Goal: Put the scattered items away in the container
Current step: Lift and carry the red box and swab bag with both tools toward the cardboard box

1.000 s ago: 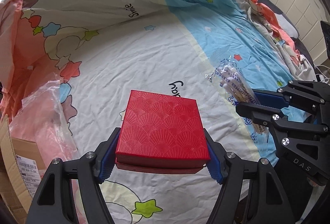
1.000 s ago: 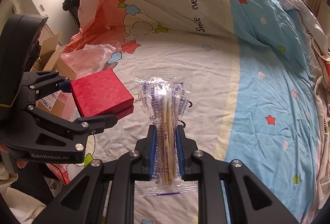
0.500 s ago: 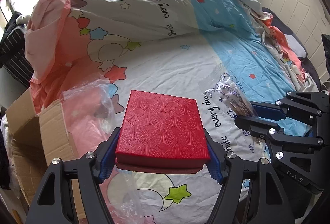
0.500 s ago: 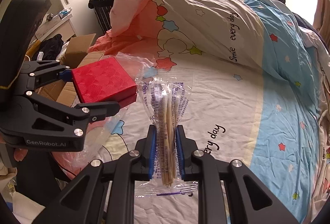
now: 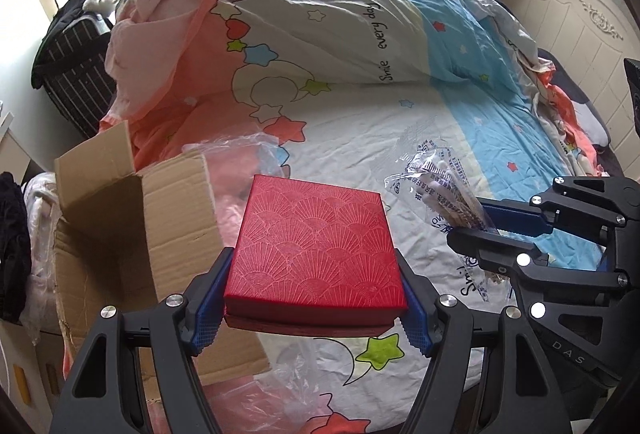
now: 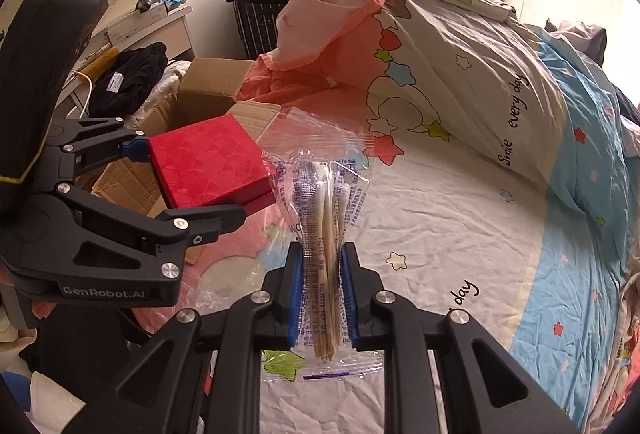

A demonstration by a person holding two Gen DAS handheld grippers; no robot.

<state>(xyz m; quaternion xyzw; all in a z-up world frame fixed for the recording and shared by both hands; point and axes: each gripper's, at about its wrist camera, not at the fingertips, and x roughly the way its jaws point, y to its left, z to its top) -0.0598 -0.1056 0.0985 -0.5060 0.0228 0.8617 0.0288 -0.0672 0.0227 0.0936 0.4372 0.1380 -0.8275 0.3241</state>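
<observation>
My left gripper (image 5: 314, 298) is shut on a flat red box (image 5: 316, 246) with a fan pattern and holds it in the air over the bed's left edge. It also shows in the right wrist view (image 6: 212, 166). My right gripper (image 6: 322, 274) is shut on a clear bag of cotton swabs (image 6: 324, 218), held above the bed to the right of the red box; the bag also shows in the left wrist view (image 5: 440, 190). An open cardboard box (image 5: 132, 226) stands beside the bed, to the left of and below the red box.
A star-print sheet (image 5: 360, 138) covers the bed, with a bunched duvet (image 5: 320, 22) at the back. Clear plastic wrap (image 5: 240, 162) lies at the bed edge by the carton. A dark checked bag (image 6: 264, 2), black clothes (image 6: 128, 78) and a white desk (image 6: 160, 18) stand left.
Both grippers have lifted and swung left toward the bed's edge with their items still held. The open cardboard box has come into full view at the left.
</observation>
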